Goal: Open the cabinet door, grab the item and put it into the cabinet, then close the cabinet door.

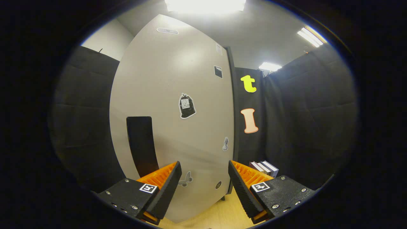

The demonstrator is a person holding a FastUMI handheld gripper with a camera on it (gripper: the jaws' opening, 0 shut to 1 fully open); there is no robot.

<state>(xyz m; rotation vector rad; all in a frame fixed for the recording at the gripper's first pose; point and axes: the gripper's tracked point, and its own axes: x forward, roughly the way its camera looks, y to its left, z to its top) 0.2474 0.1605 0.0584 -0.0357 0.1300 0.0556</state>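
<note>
Door (178, 105) shut, facing gripper (205, 178). Fingers wide apart, holding nothing. Suggest: shift to dark handle (141, 144) by door's left edge, close on it, pull.

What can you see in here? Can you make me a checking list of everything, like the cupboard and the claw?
Surface: pale wooden floor below the cabinet.
Job's things: grey cabinet door, shut, with a dark upright handle and stickers; item to store not identified.
Clutter: a few books beside the cabinet.
Grippers: claw open, fingers apart, nothing between them, door just ahead.
Cables: nothing seen.
Surroundings: black cloth wall, bright ceiling lights.
</note>
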